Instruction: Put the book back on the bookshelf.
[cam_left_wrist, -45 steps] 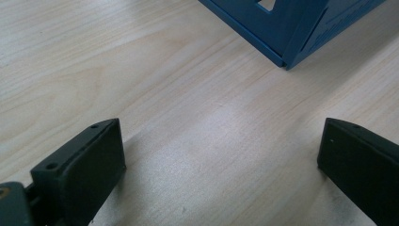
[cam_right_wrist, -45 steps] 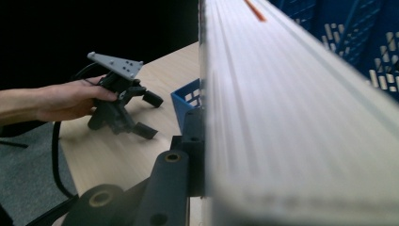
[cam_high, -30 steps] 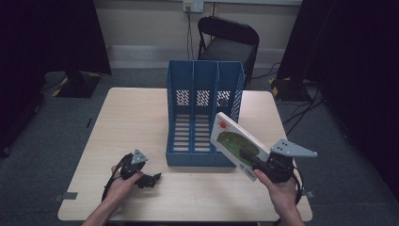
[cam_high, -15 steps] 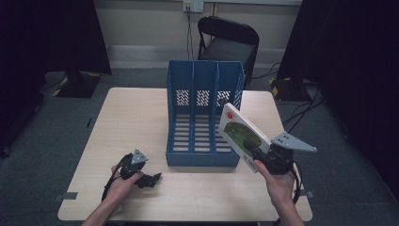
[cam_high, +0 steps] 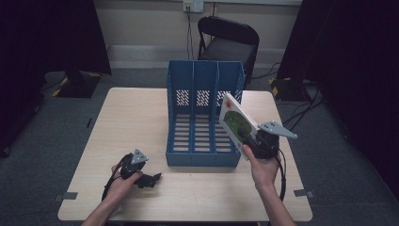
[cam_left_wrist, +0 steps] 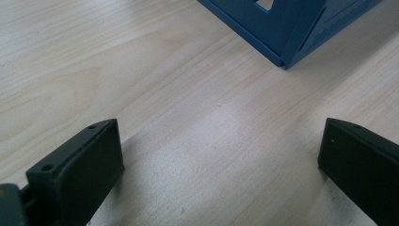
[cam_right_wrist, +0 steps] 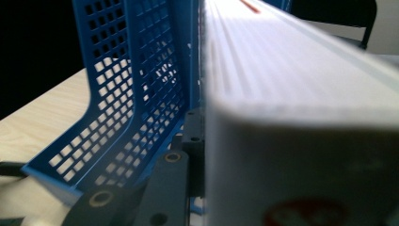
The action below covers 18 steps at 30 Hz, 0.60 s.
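Observation:
A blue three-slot file holder (cam_high: 203,117) stands in the middle of the wooden table (cam_high: 131,117). My right gripper (cam_high: 249,140) is shut on a white book with a green and red cover (cam_high: 236,121), held tilted above the holder's right slot. In the right gripper view the book's page edge (cam_right_wrist: 291,94) is close up, with the holder's perforated wall (cam_right_wrist: 136,84) to its left. My left gripper (cam_high: 151,179) rests low on the table at the front left, open, with bare wood between its fingers (cam_left_wrist: 84,169). The holder's front corner (cam_left_wrist: 287,42) lies ahead of it.
A black folding chair (cam_high: 228,42) stands behind the table's far edge. Dark curtains hang at both sides. Cables run over the grey floor at the right. Tape marks sit near the table's front corners.
The right gripper has lifted the book and carried it up and left, toward the holder's right slot. The left gripper has stayed in place.

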Each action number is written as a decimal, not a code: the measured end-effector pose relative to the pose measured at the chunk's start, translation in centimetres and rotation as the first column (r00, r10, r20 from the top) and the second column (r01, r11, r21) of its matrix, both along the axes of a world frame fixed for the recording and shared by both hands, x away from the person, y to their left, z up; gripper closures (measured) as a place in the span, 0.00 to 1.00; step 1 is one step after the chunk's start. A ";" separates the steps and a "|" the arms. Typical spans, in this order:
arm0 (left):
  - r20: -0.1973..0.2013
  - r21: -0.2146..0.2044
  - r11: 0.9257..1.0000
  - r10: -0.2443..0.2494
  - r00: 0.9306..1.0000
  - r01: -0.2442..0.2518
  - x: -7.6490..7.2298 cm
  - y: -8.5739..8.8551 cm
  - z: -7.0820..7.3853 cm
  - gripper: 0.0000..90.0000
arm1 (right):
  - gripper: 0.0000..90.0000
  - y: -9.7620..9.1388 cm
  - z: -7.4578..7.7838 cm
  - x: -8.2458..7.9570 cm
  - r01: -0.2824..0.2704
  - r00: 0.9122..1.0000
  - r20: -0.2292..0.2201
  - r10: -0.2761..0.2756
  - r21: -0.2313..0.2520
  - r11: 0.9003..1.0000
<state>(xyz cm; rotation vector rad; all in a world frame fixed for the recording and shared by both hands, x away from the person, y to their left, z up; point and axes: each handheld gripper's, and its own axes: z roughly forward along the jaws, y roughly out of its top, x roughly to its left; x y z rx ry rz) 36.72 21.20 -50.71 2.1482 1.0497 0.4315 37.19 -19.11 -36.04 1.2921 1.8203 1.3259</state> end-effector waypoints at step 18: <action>0.000 -0.003 1.000 0.002 1.000 -0.002 0.0 0.0 0.0 0.00 | 0.85 2.6 -1.8 4.0 0.049 0.998 -0.034 -0.050 -0.025 0.998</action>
